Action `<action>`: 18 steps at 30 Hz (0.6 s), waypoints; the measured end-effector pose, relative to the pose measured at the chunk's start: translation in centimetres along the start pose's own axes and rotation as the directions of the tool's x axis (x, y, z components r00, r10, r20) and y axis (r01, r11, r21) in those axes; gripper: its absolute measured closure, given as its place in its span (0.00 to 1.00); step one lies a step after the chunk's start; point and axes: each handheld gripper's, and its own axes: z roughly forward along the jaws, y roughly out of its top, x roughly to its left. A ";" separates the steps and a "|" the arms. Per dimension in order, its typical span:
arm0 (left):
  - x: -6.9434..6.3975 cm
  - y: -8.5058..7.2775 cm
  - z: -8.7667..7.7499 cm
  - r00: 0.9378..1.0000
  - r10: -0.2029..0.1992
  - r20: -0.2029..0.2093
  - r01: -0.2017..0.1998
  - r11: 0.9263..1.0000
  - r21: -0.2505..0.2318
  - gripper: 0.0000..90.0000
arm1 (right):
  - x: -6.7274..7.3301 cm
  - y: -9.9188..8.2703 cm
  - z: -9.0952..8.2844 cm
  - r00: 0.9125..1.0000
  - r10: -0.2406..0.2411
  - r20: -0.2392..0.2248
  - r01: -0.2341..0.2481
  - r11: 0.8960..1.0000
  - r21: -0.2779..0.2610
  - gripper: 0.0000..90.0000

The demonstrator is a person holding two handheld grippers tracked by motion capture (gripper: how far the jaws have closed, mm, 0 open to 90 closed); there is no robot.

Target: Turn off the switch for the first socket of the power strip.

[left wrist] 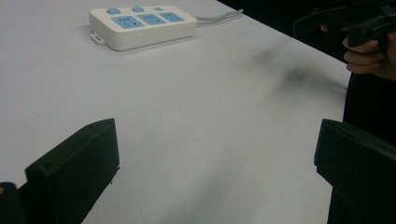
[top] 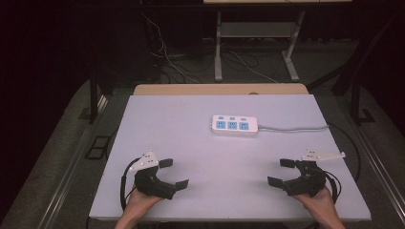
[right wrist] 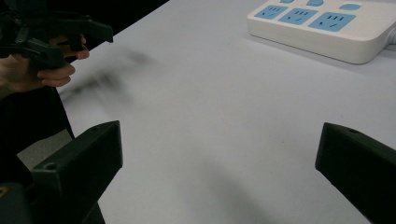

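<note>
Two black two-jaw grippers, left gripper [top: 172, 172] and right gripper [top: 281, 171], are held wide, empty, at lower frame, angled toward the white three-socket plastic power strip [top: 234, 125] at centre, seemingly readied for reaching.

No text, label, brand, number or sign can be read. The white power strip [top: 234, 125] bears blue socket faces and blue buttons, but no lettering on them can be made out.

One power strip [top: 234, 125] with three blue sockets, two tongs, one table [top: 191, 143]
</note>
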 end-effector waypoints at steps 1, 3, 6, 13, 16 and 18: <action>0.0 0.0 0.0 1.000 0.001 0.001 -0.001 1.000 0.000 0.00 | 0.0 0.0 0.0 1.000 0.000 -0.002 0.000 1.000 0.000 0.00; 0.0 0.0 0.0 1.000 0.001 0.004 -0.001 1.000 0.000 0.00 | 0.0 0.0 0.0 1.000 0.002 -0.002 -0.002 1.000 0.003 0.00; 0.0 0.0 0.1 1.000 0.001 0.006 -0.001 1.000 0.000 0.00 | -0.1 0.0 0.0 1.000 0.004 -0.002 -0.004 1.000 0.007 0.00; -0.1 -0.1 0.2 1.000 -0.001 0.010 0.001 1.000 -0.001 0.00 | -0.1 0.0 -0.2 1.000 0.006 -0.005 -0.006 1.000 0.008 0.00; -0.1 -0.1 0.2 1.000 -0.003 0.014 0.003 1.000 0.000 0.00 | -0.1 0.0 -0.2 1.000 0.015 -0.014 -0.015 1.000 0.005 0.00; -0.1 -0.1 0.3 1.000 -0.006 0.018 0.006 1.000 0.004 0.00 | -0.1 0.0 -0.2 1.000 0.019 -0.022 -0.019 1.000 0.005 0.00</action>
